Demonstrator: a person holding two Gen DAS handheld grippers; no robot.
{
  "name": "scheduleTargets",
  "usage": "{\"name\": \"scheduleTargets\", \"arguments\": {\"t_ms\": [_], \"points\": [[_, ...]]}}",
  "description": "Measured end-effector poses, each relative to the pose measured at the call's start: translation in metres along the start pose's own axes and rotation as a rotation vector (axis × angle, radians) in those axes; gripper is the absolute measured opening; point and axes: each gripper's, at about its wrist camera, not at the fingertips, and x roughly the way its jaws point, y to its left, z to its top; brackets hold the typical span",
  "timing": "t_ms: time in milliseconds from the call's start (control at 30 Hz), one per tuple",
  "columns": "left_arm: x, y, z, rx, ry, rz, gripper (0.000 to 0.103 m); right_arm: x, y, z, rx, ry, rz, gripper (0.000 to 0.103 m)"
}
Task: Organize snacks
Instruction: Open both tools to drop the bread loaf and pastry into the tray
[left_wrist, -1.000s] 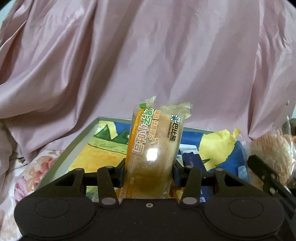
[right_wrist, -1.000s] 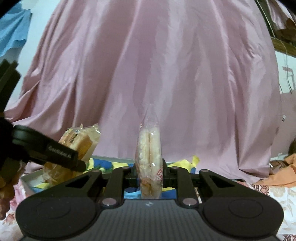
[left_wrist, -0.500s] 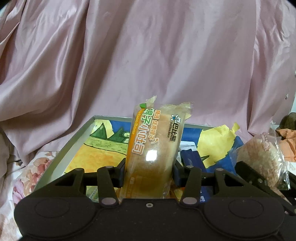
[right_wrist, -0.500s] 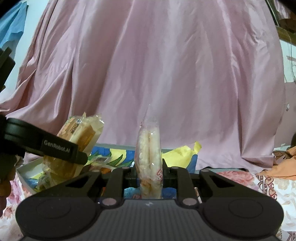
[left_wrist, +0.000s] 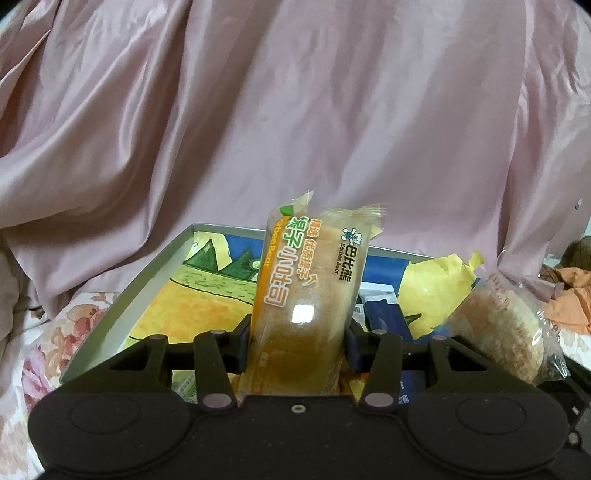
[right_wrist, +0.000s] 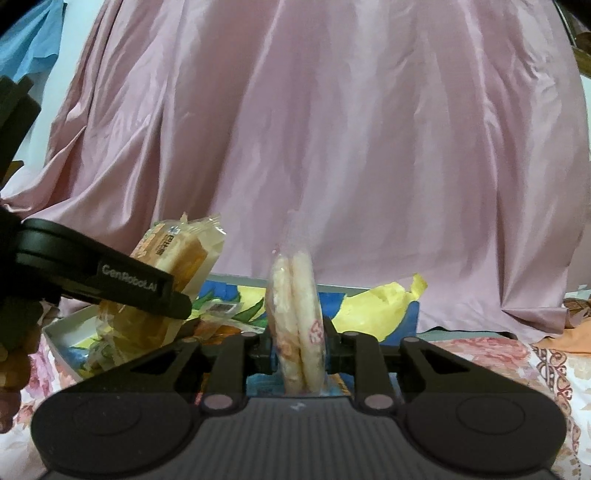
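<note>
My left gripper (left_wrist: 299, 343) is shut on a wrapped bread packet (left_wrist: 310, 288) with orange and green print, held upright over a grey-rimmed box (left_wrist: 122, 306) with a colourful picture inside. In the right wrist view my right gripper (right_wrist: 298, 350) has a clear pack of round rice crackers (right_wrist: 295, 295) edge-up between its pads. Its jaws are opening slightly while the pads still touch the pack. The cracker pack (left_wrist: 506, 332) also shows at the right of the left wrist view, beside the box. The bread packet (right_wrist: 173, 258) and a left finger (right_wrist: 122, 280) appear at the left.
Pink satin cloth (left_wrist: 295, 110) hangs behind everything. A floral sheet (right_wrist: 480, 350) covers the surface under the box (right_wrist: 62, 328). Crumpled yellow paper (right_wrist: 376, 306) stands at the box's far right corner. Small wrapped snacks (right_wrist: 218, 310) lie inside the box. Orange fabric (left_wrist: 569, 295) lies far right.
The right gripper has tipped downward, so more of the box shows in its view. The cracker pack has shifted slightly left and down in the left wrist view. The left gripper has not moved.
</note>
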Motion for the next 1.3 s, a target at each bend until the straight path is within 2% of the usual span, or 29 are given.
{"name": "scheduleTargets", "arguments": {"t_ms": [133, 233, 433, 500, 667, 800, 967, 1300], "points": [[0.001, 0.001, 0.000, -0.007, 0.003, 0.000, 0.051, 0.003, 0.002, -0.001, 0.002, 0.015, 0.028, 0.033], [0.000, 0.003, 0.000, -0.021, 0.002, -0.003, 0.052, 0.004, 0.004, -0.002, -0.003, 0.022, 0.047, 0.042], [-0.001, 0.008, 0.000, -0.047, -0.010, 0.001, 0.062, 0.004, 0.007, -0.004, -0.005, 0.030, 0.066, 0.060], [-0.002, 0.010, 0.000, -0.061, -0.012, 0.011, 0.071, 0.004, 0.007, -0.004, -0.002, 0.031, 0.070, 0.066], [-0.004, 0.018, -0.002, -0.099, -0.017, 0.017, 0.078, 0.005, 0.008, -0.005, 0.005, 0.034, 0.081, 0.082], [-0.009, 0.016, -0.003, -0.087, -0.034, 0.025, 0.090, 0.005, 0.009, -0.005, 0.003, 0.035, 0.089, 0.088], [-0.012, 0.017, -0.003, -0.087, -0.048, 0.033, 0.098, 0.004, 0.009, -0.005, 0.011, 0.037, 0.104, 0.094], [-0.017, 0.021, -0.006, -0.086, -0.079, 0.055, 0.102, 0.003, 0.009, -0.006, 0.018, 0.024, 0.115, 0.100]]}}
